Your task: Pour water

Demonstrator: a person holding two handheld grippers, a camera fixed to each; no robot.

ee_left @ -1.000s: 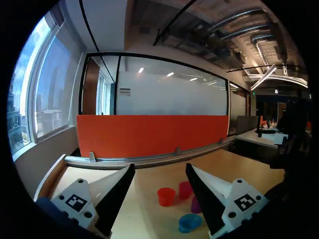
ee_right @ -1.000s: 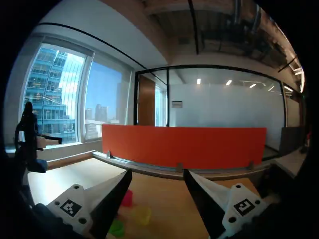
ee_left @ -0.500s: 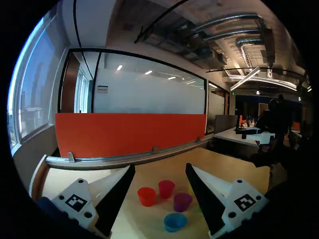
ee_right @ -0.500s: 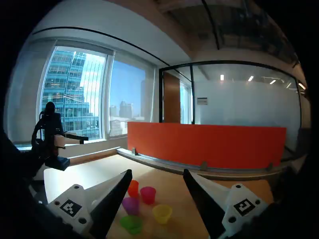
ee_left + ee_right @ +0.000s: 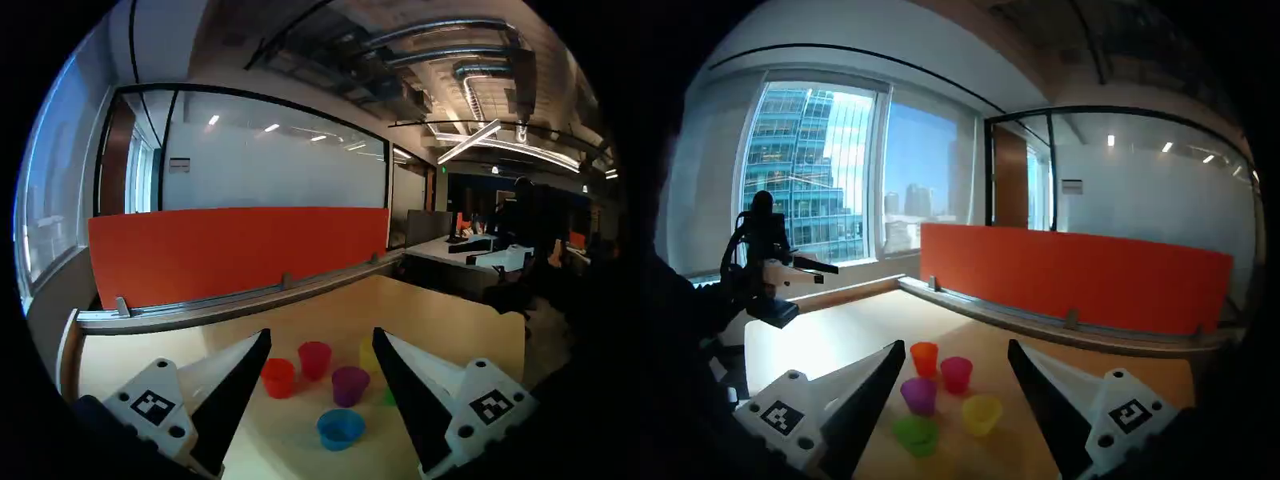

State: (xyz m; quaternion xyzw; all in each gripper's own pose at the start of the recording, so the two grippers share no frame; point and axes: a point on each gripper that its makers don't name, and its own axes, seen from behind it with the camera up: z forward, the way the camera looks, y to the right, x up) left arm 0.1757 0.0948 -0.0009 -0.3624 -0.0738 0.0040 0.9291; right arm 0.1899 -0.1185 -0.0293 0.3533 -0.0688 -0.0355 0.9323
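Several small plastic cups stand in a cluster on the pale wooden table point(image 5: 448, 320). In the left gripper view I see a red cup point(image 5: 278, 378), a pink cup point(image 5: 314, 359), a purple cup point(image 5: 350, 386), a blue cup point(image 5: 340, 429) and a yellow cup point(image 5: 366, 352). My left gripper point(image 5: 320, 332) is open above and short of them, holding nothing. The right gripper view shows the orange-red cup point(image 5: 923, 358), pink cup point(image 5: 956, 374), purple cup point(image 5: 918, 394), yellow cup point(image 5: 981, 414) and green cup point(image 5: 916, 434). My right gripper point(image 5: 954, 346) is open and holds nothing.
An orange partition point(image 5: 240, 248) on a metal rail borders the table's far side. Tall windows point(image 5: 816, 184) run along one wall. The other gripper point(image 5: 776, 276), held in a hand, hovers at the table's left end. Desks and a dark figure point(image 5: 528, 232) stand beyond the table.
Both cameras have swung and dropped toward the cups, which now sit higher between the fingers of each gripper. In the right gripper view the other gripper has shifted rightward. Both stay open.
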